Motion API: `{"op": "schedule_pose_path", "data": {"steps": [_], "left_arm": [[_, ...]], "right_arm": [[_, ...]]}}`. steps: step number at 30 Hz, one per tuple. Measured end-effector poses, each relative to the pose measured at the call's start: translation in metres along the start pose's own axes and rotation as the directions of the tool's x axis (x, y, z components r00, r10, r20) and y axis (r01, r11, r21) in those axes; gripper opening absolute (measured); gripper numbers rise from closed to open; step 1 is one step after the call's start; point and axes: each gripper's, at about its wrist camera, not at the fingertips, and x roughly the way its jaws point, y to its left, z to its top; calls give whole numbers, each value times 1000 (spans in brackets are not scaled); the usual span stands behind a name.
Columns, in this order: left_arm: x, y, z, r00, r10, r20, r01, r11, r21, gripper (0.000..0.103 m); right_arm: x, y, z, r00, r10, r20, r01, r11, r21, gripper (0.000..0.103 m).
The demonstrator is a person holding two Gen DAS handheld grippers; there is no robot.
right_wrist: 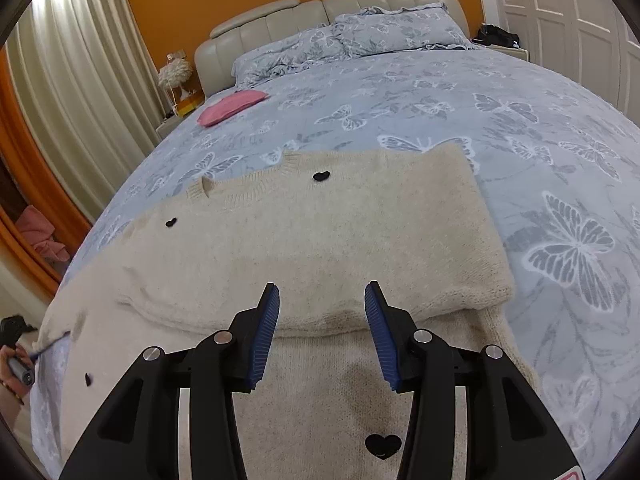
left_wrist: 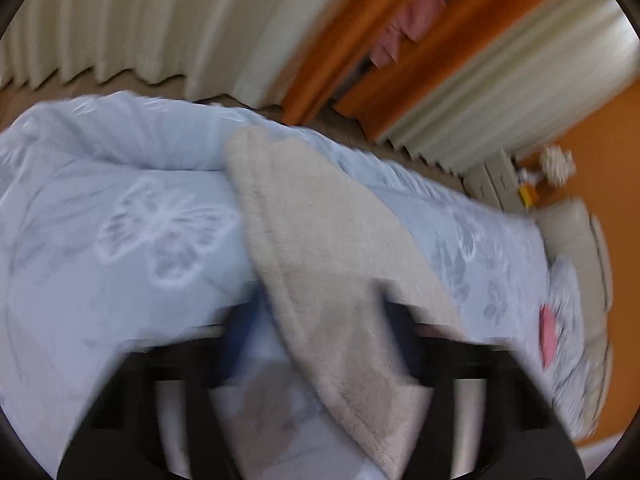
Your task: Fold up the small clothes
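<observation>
A cream knit sweater [right_wrist: 320, 240] with small black hearts lies on the blue butterfly bedspread [right_wrist: 520, 128], its right sleeve folded across the body. My right gripper [right_wrist: 322, 312] is open and empty, hovering just above the sweater's middle. In the blurred left wrist view, a cream strip of the sweater [left_wrist: 340, 272] runs between the fingers of my left gripper [left_wrist: 324, 320], lifted off the bedspread [left_wrist: 120, 220]. The jaws look spread apart with the cloth draped between them; the blur hides whether they pinch it. In the right wrist view the left gripper's tip [right_wrist: 38, 354] touches the sweater's left edge.
A folded pink garment [right_wrist: 232, 106] lies near the pillows [right_wrist: 360, 36] and headboard [right_wrist: 280, 20]. Curtains [right_wrist: 80, 120], an orange wall and a nightstand with a lamp [right_wrist: 174, 76] stand to the left; white closet doors [right_wrist: 580, 32] to the right.
</observation>
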Motion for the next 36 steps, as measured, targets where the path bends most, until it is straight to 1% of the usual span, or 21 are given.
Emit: {"op": "schedule_pose_path", "data": {"steps": [1,4,5,6,8,10,12,13,15,17,18,19,20,23,24,25,26,29,32,34,36], "left_arm": [[1,-3,3,1000,-8,-12,8,1000,15,10],[-26,-22,2,996,-80,49,77,995,58,9],[-40,-43,-7,991,-117,58,110,987,115,9],[-51,-65,-20,987,-151,58,140,977,162,9],[-83,-111,-48,965,-258,38,237,930,282,9],[-116,-149,-83,934,-358,7,326,858,397,9],[-154,-189,-134,883,-466,-53,425,747,512,9],[-171,-205,-163,851,-514,-106,482,687,544,9],[-190,-227,-220,797,-565,-216,574,592,566,9],[-191,-237,-272,768,-559,-314,624,539,566,10],[-183,-239,-302,764,-534,-363,636,524,567,10],[-178,-237,-322,763,-511,-397,642,520,564,11],[-160,-233,-353,755,-456,-471,655,522,547,12],[-130,-207,-397,778,-352,-521,620,566,543,15],[-125,-195,-403,789,-330,-519,601,590,539,18],[-125,-182,-404,791,-323,-519,593,612,524,34],[-126,-173,-400,793,-329,-513,590,626,510,57],[-142,-139,-374,807,-405,-430,582,669,462,79],[-138,-131,-343,834,-406,-375,547,701,457,83],[-127,-133,-326,845,-395,-362,528,727,439,83],[-119,-133,-311,847,-397,-353,523,742,420,83]], "right_arm": [[0,-1,0,1000,-2,1,2,1000,2,44],[0,-5,2,1000,-4,6,4,1000,16,44],[0,-8,3,1000,-2,5,2,1000,30,44],[0,-10,5,1000,0,4,-1,999,39,44],[-2,-15,7,1000,9,7,-9,998,64,44],[-5,-20,10,1000,12,13,-13,997,77,44],[-8,-26,13,1000,10,23,-12,996,91,44],[-9,-29,15,1000,13,25,-15,995,99,44],[-10,-36,17,1000,16,26,-19,993,118,44],[-10,-44,20,1000,18,20,-21,990,137,44],[-9,-47,21,1000,18,17,-20,990,142,45],[-9,-50,22,1000,17,13,-19,989,150,45],[-7,-54,22,1000,20,7,-21,987,160,46],[-3,-65,24,1000,29,-8,-27,981,191,46],[-2,-67,25,999,33,-13,-30,980,197,46],[-1,-69,25,999,35,-16,-31,979,200,46],[0,-70,26,999,37,-20,-32,979,202,46],[1,-63,28,998,60,-35,-52,982,184,48],[-2,-45,31,994,100,-47,-93,986,136,58],[-5,-27,31,992,117,-56,-111,990,90,60],[-4,4,30,986,144,-84,-143,990,17,66]]}}
